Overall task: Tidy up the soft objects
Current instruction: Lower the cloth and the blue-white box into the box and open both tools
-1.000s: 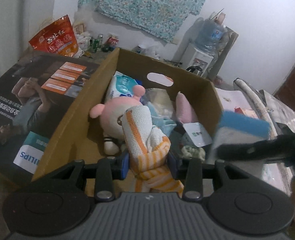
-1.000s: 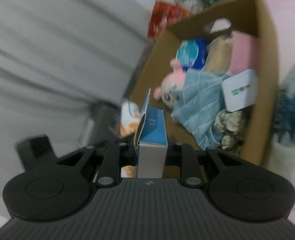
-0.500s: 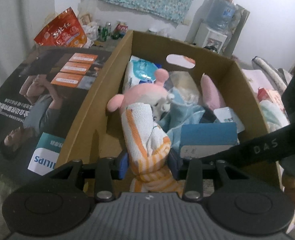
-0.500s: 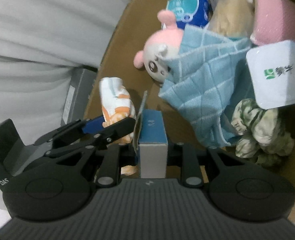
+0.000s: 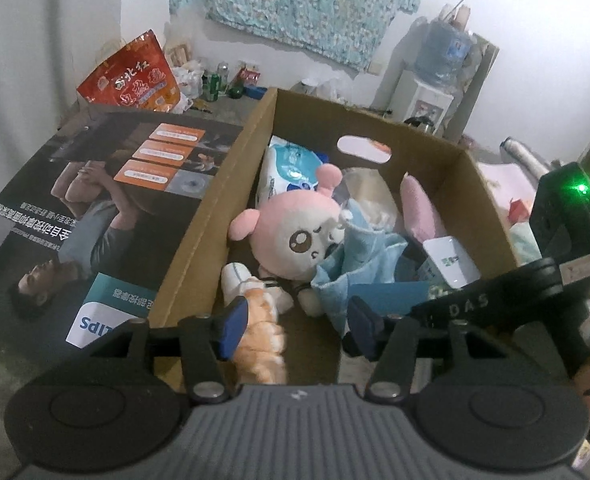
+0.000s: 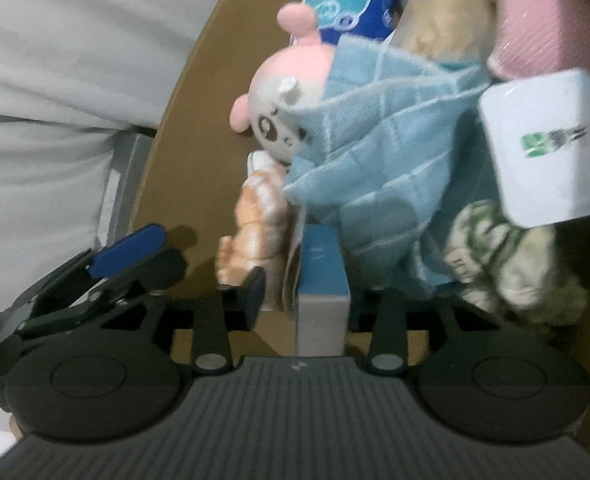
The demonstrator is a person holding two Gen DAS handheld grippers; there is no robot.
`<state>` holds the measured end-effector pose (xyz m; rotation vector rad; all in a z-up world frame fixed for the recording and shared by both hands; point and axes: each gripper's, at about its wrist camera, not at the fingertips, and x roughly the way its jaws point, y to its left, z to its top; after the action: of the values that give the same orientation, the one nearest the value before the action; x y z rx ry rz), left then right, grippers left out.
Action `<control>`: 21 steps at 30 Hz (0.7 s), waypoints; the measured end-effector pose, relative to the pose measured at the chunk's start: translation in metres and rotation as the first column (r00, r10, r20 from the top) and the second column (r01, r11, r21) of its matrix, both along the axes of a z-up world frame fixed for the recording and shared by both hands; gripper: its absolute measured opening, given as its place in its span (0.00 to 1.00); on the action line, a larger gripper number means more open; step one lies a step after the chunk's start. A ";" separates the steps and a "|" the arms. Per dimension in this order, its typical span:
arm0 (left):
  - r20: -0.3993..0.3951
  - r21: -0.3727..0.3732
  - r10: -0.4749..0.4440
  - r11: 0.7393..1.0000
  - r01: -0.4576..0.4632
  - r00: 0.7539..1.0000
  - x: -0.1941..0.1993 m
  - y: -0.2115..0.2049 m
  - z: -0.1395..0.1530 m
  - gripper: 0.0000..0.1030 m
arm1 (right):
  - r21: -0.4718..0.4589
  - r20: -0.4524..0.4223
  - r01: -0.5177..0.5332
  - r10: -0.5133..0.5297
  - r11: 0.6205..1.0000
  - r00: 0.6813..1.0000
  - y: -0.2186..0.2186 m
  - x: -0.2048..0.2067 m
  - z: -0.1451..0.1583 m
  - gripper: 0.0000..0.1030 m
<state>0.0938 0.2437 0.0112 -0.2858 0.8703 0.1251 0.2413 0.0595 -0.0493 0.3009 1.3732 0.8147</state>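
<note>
A cardboard box (image 5: 203,216) holds soft things. An orange-and-white striped cloth (image 5: 261,336) lies on the box floor near the front, between the spread fingers of my left gripper (image 5: 295,322), which is open and empty. It also shows in the right wrist view (image 6: 255,224). A pink plush doll (image 5: 295,236) lies behind it under a light blue cloth (image 5: 359,268). My right gripper (image 6: 307,296) has its jaws spread wide; a small blue-and-white carton (image 6: 321,292) stands between them, against the right finger.
The box also holds a blue tissue pack (image 5: 291,168), a pink pouch (image 5: 419,212), a white carton (image 5: 451,260) and a green-and-white cloth (image 6: 507,256). A large printed box (image 5: 95,216) lies to the left. A water dispenser (image 5: 435,92) stands at the back.
My left gripper opened and let the striped cloth drop to the box floor. My right gripper moved lower into the box with the blue carton and its jaws spread.
</note>
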 end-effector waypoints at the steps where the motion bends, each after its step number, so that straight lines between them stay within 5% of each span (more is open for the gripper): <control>1: 0.010 -0.006 0.003 1.000 -0.003 1.000 -0.003 0.001 0.002 0.55 | -0.013 0.014 0.001 -0.001 1.000 1.000 -0.004 -0.001 0.005 0.42; 9: 0.074 -0.043 0.035 0.999 -0.032 0.997 -0.028 0.005 0.016 0.56 | -0.052 0.076 0.038 -0.034 0.998 0.996 -0.022 -0.007 0.032 0.42; 11: 0.085 -0.051 0.044 0.998 -0.040 0.995 -0.034 0.006 0.018 0.56 | -0.055 0.082 0.049 -0.044 0.997 0.996 -0.027 -0.009 0.033 0.36; 12: 0.090 -0.055 0.050 0.997 -0.045 0.995 -0.037 0.007 0.019 0.56 | -0.051 0.080 0.052 -0.048 0.997 0.996 -0.028 -0.010 0.032 0.21; 13: 0.095 -0.058 0.055 0.997 -0.050 0.994 -0.039 0.008 0.019 0.56 | -0.041 0.075 0.048 -0.044 0.998 0.996 -0.025 -0.008 0.023 0.20; 21: 0.100 -0.070 0.087 0.994 -0.081 0.991 -0.054 0.012 0.021 0.56 | 0.014 0.096 0.024 -0.026 1.000 0.995 -0.004 -0.017 0.011 0.23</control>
<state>0.0400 0.2554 0.0320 -0.3872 0.7615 0.1590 0.2244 0.0552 -0.0385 0.2852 1.2726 0.8075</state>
